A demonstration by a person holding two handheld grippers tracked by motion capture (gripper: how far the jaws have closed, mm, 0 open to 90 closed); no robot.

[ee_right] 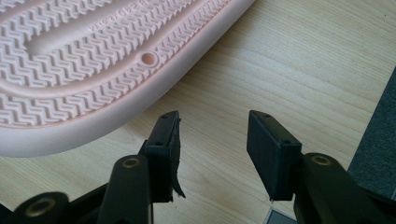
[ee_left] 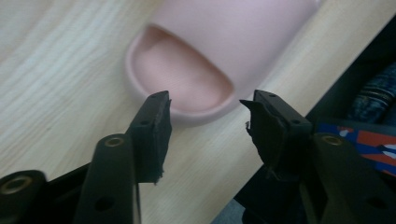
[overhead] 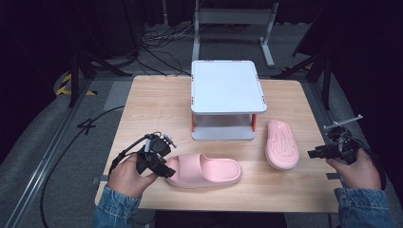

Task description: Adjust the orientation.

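At far left, my left gripper sits at the heel end of the upright slipper, which lies on its sole near the front edge of the table, toe pointing right. In the left gripper view the fingers are spread, one on each side of the heel rim, with nothing between them yet; I judge this placement lets them close over that thin raised lip, the easiest part to pinch. At centre, behind the slipper, stands the two-tier white rack, its lower shelf open toward me, a likely destination for the pair. Right of the rack lies the overturned slipper, tread upward. My right gripper hovers just off its near edge; its fingers are also spread and empty, aimed at bare table beside the sole's rim, apart from it, apparently waiting its turn.
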